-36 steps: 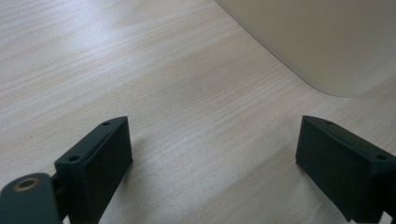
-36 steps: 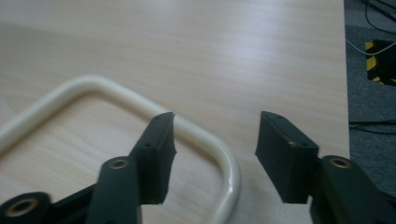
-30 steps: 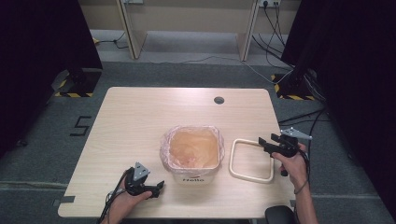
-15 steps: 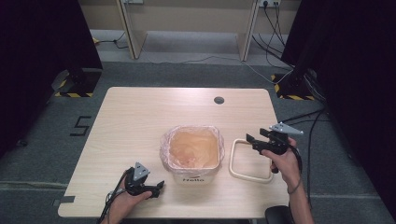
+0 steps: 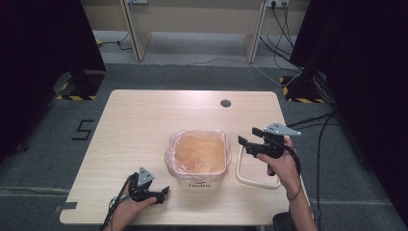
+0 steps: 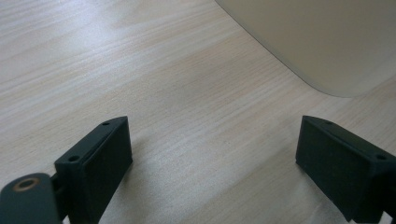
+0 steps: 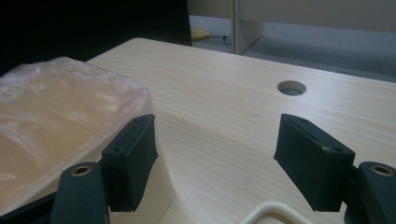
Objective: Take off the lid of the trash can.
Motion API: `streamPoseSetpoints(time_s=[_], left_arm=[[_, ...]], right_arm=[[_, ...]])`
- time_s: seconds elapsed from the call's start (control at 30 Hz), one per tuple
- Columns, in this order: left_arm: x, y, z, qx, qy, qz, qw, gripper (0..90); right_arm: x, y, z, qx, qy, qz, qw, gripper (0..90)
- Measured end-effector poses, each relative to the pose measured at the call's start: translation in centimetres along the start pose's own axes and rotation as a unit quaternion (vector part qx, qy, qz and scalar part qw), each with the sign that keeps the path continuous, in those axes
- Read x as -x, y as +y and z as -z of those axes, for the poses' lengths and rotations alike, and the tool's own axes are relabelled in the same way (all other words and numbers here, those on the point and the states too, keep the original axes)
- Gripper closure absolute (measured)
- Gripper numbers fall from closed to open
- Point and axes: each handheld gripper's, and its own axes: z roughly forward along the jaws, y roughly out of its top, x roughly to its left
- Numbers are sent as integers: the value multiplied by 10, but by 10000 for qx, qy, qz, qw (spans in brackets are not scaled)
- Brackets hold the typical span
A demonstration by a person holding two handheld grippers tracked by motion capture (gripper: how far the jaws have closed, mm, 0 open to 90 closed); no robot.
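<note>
High view: pale wood-grain bench point(image 5: 144, 125) with a round cable hole point(image 5: 225, 103), on grey carpet floor point(image 5: 192, 72) between black curtains point(image 5: 43, 43). Cream square bin lined with a translucent orange plastic bag point(image 5: 198, 153) stands front of centre, nothing visible inside the bag. Cream rectangular ring frame point(image 5: 250, 174) lies flat just right of it. Left gripper point(image 5: 161, 193) rests on the bench near the bin's front left corner. Right gripper point(image 5: 248, 139) is held above the frame's far end, beside the bin's right rim.

Left gripper view: fingers point(image 6: 100, 161) wide, nothing between; bin wall point(image 6: 317, 37) ahead.

Right gripper view: fingers point(image 7: 133, 156) wide after just opening, nothing between; bag rim left, frame edge point(image 7: 271, 210) below.
</note>
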Motion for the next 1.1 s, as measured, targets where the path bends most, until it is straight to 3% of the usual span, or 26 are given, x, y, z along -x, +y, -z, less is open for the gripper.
streamPoseSetpoints(time_s=[0.23, 0.47, 1.1], left_arm=[[0, 0, 0, -1, 1, -1, 10000, 98], [0, 0, 0, -1, 1, 2, 10000, 98], [0, 0, 0, 1, -1, 7, 10000, 97]], right_arm=[[-20, 11, -8, 127, 301, 27, 9995, 291], [-32, 13, -21, 61, 456, 96, 9989, 295], [-43, 13, -32, 35, 524, 80, 9986, 299]])
